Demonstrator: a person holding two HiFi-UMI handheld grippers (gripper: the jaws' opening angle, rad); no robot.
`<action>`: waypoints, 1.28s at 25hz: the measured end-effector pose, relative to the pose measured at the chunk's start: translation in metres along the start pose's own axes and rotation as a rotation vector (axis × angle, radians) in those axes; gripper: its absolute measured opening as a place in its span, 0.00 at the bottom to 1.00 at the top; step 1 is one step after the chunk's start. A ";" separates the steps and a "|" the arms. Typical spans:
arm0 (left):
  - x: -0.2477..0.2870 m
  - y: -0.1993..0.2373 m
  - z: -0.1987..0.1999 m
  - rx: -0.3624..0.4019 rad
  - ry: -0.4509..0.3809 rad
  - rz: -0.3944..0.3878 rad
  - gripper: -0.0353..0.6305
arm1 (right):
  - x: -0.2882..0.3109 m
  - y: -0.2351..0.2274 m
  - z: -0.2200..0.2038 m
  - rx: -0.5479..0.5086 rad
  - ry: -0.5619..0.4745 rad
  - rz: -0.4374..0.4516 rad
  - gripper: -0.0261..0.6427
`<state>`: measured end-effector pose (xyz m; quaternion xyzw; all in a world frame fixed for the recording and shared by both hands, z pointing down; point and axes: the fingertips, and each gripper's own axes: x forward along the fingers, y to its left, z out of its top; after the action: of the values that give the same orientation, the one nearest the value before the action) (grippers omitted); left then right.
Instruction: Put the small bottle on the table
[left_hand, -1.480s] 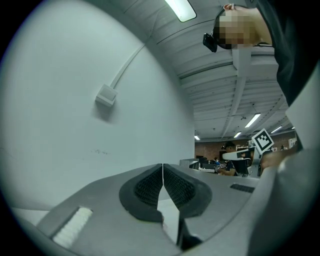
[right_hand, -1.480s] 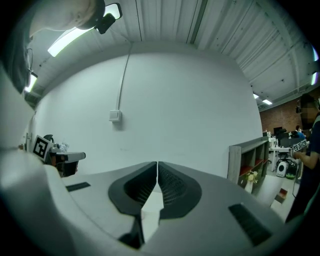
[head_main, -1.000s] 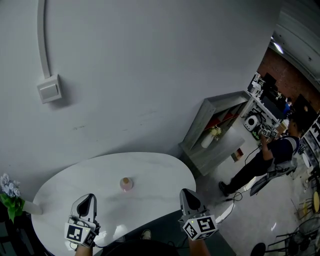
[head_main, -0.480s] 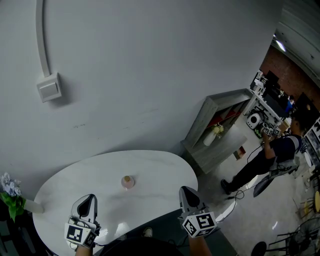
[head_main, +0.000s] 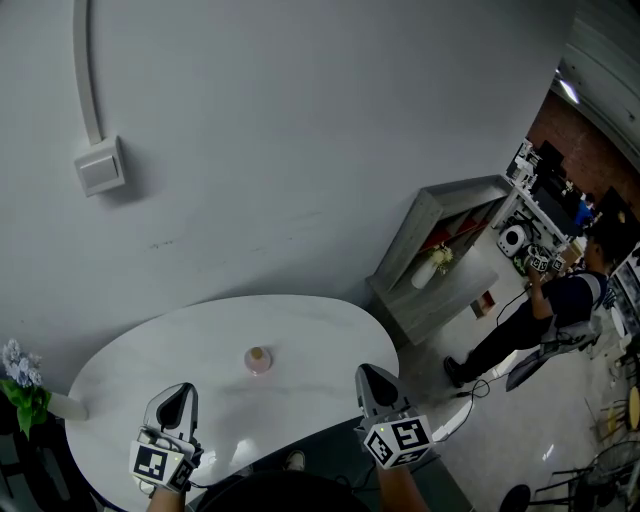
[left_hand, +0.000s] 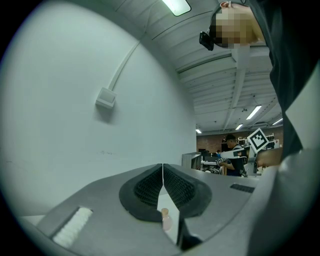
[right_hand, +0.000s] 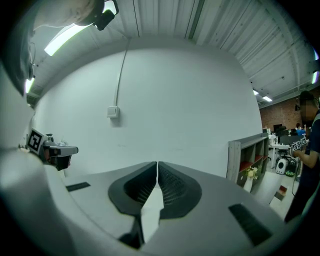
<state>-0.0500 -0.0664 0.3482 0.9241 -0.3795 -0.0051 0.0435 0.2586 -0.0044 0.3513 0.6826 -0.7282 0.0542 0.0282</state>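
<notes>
Pale pink small bottle (head_main: 257, 360), white table (head_main: 312, 335)

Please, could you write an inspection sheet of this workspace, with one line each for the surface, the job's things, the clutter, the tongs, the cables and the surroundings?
Surface: white oval table, glossy.
Job's things: bottle upright near the table's middle, apart from both tongs.
Clutter: flowers at the table's left edge; whether they stand on it cannot be told.
Grippers: left tongs shut, empty; right tongs shut, empty; both over the near edge.
Cables: thin dark cable on the floor right of the table; conduit on the wall down to a switch box.
Surroundings: grey wall, grey shelf, person at far right.
</notes>
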 end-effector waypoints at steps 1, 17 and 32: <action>0.001 0.000 0.000 0.000 0.002 0.000 0.07 | 0.001 0.000 0.001 0.000 0.000 0.002 0.06; 0.001 0.005 -0.003 -0.003 -0.004 0.032 0.07 | 0.012 0.005 0.004 -0.051 -0.019 0.026 0.05; 0.000 0.003 -0.004 -0.004 0.002 0.025 0.07 | 0.007 0.008 0.000 -0.066 -0.018 0.023 0.05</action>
<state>-0.0519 -0.0677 0.3527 0.9193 -0.3908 -0.0043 0.0459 0.2500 -0.0107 0.3513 0.6732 -0.7377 0.0245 0.0435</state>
